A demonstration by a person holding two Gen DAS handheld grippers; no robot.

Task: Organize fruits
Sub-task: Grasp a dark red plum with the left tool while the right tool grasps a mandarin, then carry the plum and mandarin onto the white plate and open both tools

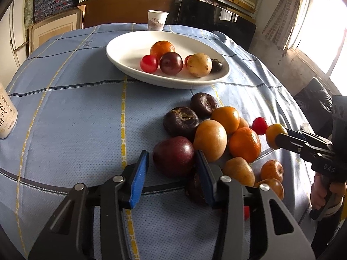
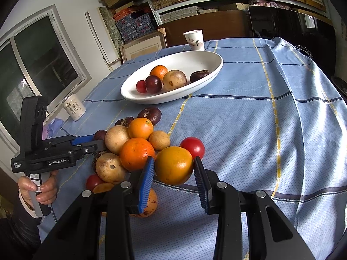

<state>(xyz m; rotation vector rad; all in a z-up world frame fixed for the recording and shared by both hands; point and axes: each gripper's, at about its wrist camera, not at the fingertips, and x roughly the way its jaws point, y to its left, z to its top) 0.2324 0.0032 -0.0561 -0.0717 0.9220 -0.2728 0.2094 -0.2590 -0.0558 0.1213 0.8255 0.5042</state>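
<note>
While the blue checked tablecloth (image 1: 71,108) is carrying everything, you are working about a third of the way through the sorting, by my judgement. The white oval dish (image 1: 121,52) at the far middle is already holding six pieces: an orange, two red tomatoes, a dark plum, a tan fruit and a dark chestnut-like one. Its left half is lying bare, so room is remaining there.

The loose pile (image 1: 216,134) is sitting near you, right of centre, and over a dozen pieces are waiting in it, touching one another.

Your left gripper (image 1: 173,158) is reaching into the pile's near left side with a dark red plum (image 1: 173,156) between its blue pads. The right pad is touching it, while the left pad is standing just off its skin, so I am not calling it a grip.

Your right gripper (image 2: 173,164) is pinching a yellow-orange fruit (image 2: 173,165) at the pile's right edge, both pads pressing on it.

For moving, the cloth between pile and dish is lying open, and the wide stretch left of the pile too. A can (image 2: 74,107) is standing at the far left edge and a paper cup (image 1: 157,20) behind the dish, both well apart from your path. The table's right edge is falling away close beside the pile, so fruit nudged that way could be rolling off.
</note>
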